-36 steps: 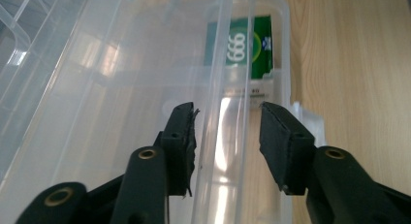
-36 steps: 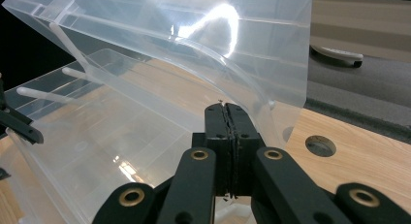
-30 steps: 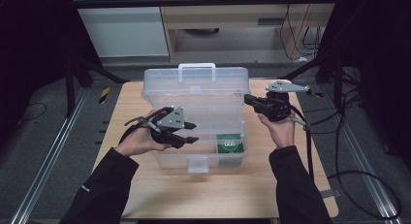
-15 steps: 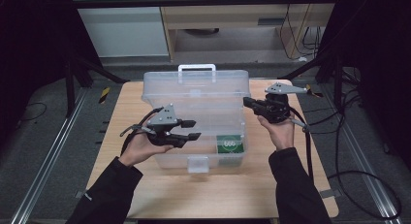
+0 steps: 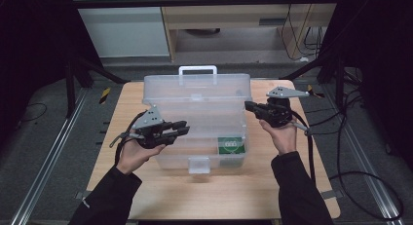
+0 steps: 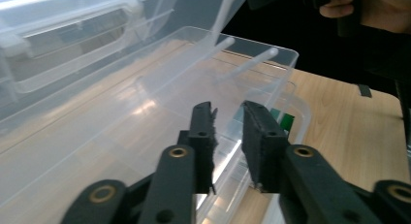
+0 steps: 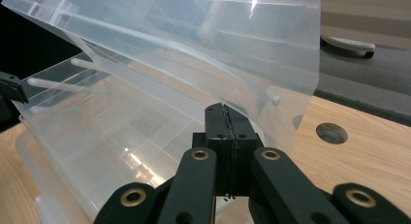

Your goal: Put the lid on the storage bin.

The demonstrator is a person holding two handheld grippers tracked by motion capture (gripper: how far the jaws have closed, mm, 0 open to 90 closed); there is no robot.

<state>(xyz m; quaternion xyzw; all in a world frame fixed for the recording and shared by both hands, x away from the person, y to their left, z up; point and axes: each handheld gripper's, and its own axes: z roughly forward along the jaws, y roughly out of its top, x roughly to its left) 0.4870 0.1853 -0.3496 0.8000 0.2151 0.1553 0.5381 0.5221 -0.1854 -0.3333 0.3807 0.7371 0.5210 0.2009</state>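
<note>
— Where does the clear storage box [image 5: 197, 122] sit relative to the two claws?

— In the middle of the wooden counter [image 5: 160, 196], its long axis running left to right between the hands. The lid [image 5: 197, 88] stands tilted up at the back, white handle on top. The left claw [image 5: 179, 129] comes in over the box's left end; the right claw [image 5: 249, 107] is at the right end, by the lid's side edge.

— What are the claws doing?

— The right claw [image 7: 226, 118] is pressed together; in the right gripper view its tips meet right at the lower edge of the lid's clear side wall, so it looks to be pinching that edge, though I can't be certain. The left claw [image 6: 228, 124] has just been narrowing, with a gap left and nothing clamped; the rim of the inner tray [image 6: 160, 95] lies just ahead of the tips.

— So which hand is nearer the next grab?

— The left, I'd judge: the tray rim lies straight ahead and slightly below.
</note>
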